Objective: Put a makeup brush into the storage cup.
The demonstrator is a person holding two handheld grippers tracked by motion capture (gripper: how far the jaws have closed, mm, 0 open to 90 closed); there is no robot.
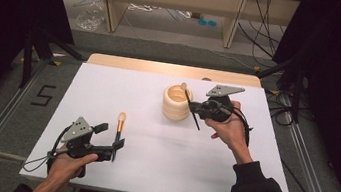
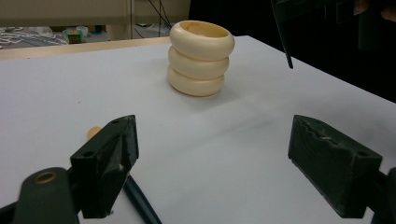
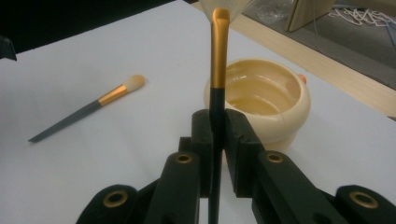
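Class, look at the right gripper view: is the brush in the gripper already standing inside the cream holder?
No. The right gripper clamps the brush in front of the cream holder, outside its rim.

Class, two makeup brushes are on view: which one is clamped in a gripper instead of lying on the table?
The brush by the cream holder, clamped in the right gripper. The other brush lies flat on the table by the open left gripper.
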